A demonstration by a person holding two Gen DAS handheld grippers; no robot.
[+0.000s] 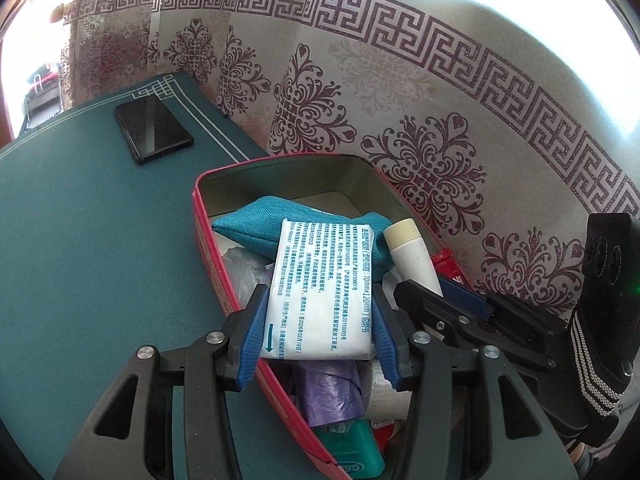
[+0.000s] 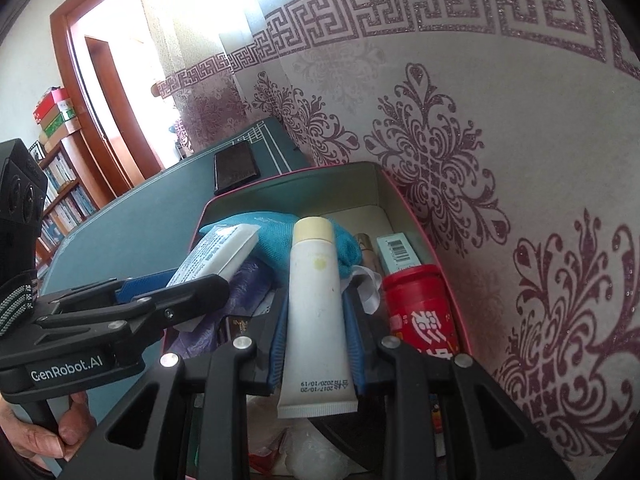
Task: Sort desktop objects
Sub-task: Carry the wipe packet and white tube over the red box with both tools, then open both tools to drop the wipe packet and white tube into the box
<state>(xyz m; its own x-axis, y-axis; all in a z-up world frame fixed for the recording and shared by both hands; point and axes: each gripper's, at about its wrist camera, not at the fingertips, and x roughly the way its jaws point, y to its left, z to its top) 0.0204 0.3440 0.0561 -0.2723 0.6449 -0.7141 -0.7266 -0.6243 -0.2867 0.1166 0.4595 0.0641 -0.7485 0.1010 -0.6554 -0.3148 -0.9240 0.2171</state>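
Note:
A red tin box [image 1: 202, 240] [image 2: 448, 280] stands on the green desk mat against the patterned wall, full of small items. My left gripper [image 1: 320, 312] is shut on a flat white packet [image 1: 324, 288] printed with blue text, held over the box. My right gripper [image 2: 316, 336] is shut on a white tube with a cream cap [image 2: 314, 304], also over the box. In the left wrist view the tube [image 1: 412, 256] and the right gripper show at the right. In the right wrist view the packet [image 2: 218, 252] shows in the left gripper's jaws.
In the box lie a teal cloth pouch [image 1: 256, 228], a purple bag [image 1: 332, 392], a red cup [image 2: 420, 312], a barcoded small box [image 2: 400, 252] and a green bottle [image 1: 354, 456]. A black phone [image 1: 154, 130] lies on the mat [image 1: 100, 260]. A bookshelf [image 2: 60, 188] and a hand [image 2: 48, 436] show at left.

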